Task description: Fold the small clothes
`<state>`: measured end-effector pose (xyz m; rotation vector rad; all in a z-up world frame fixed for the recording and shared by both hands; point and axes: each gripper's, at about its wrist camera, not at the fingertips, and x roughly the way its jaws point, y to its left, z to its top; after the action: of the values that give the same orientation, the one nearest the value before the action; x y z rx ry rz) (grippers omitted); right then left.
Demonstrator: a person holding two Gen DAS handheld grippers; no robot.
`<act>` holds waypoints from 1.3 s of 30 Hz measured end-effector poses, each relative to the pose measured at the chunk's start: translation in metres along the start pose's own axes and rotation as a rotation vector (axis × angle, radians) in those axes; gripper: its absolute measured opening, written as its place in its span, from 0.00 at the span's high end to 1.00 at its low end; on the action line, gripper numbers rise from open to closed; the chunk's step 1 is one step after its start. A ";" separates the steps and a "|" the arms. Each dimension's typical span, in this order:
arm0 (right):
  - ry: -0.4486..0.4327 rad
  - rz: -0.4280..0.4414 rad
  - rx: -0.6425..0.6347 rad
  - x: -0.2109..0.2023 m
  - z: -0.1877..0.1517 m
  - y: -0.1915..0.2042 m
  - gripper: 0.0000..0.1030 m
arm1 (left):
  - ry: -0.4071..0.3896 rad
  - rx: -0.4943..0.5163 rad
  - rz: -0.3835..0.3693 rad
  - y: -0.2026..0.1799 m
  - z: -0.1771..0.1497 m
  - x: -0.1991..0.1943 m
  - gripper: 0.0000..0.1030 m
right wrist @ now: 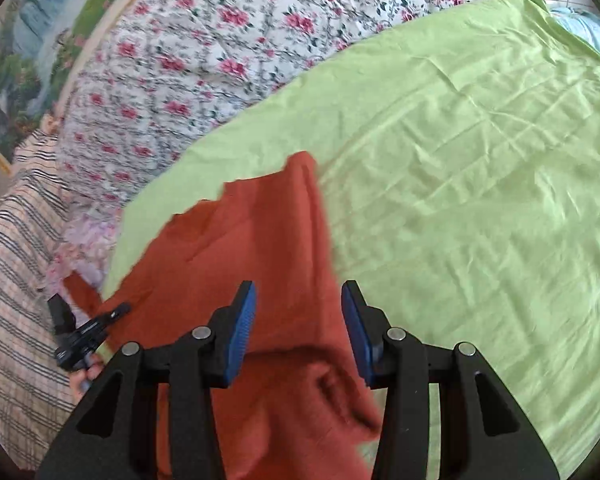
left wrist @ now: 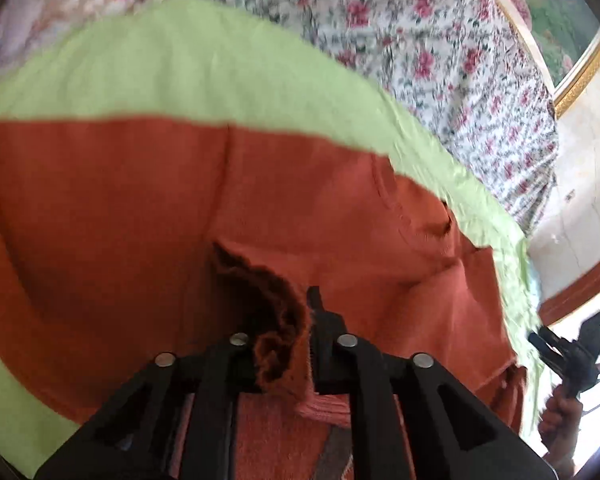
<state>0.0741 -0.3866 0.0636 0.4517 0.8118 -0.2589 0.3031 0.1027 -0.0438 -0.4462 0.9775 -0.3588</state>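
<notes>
- Left gripper (left wrist: 300, 344): jaws nearly together, pinching a bunched fold of the rust-orange garment (left wrist: 228, 208); the fuzzy inner face of the cloth sticks up between the fingers, so this hand has hold of the fabric
- Right gripper (right wrist: 298, 332): blue pads (right wrist: 242, 336) stand apart with orange cloth lying in the gap and under them; pads do not visibly press on it, so I read this hand as released, not grasping
- Garment location: spread on the lime-green sheet (right wrist: 480, 184), which covers the bed; in the right wrist view it runs as a long strip away from the gripper and up-left, ending in a ragged far edge
- Key relation: long axis of the strip lies roughly along the right gripper's pointing line; the left gripper sits off to that view's lower left, at the garment's side
- Judgement: the left hand holds the edge, so the fold likely pivots on it; the right hand must close before it can carry anything
- Beyond: floral quilt (right wrist: 228, 80), then a framed painting (right wrist: 32, 60) on the wall
</notes>
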 end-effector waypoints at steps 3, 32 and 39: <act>0.044 -0.032 -0.050 0.027 0.015 0.000 0.35 | 0.020 0.011 0.000 -0.003 -0.001 0.003 0.79; 0.027 -0.076 -0.156 0.047 0.038 0.005 0.98 | -0.045 0.141 0.220 -0.044 -0.020 0.010 0.75; 0.166 -0.064 -0.163 0.074 0.009 0.012 0.61 | -0.060 0.108 0.245 -0.032 -0.030 -0.028 0.68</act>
<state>0.1333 -0.3843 0.0172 0.2971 1.0030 -0.2138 0.2602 0.0832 -0.0220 -0.2337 0.9372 -0.1746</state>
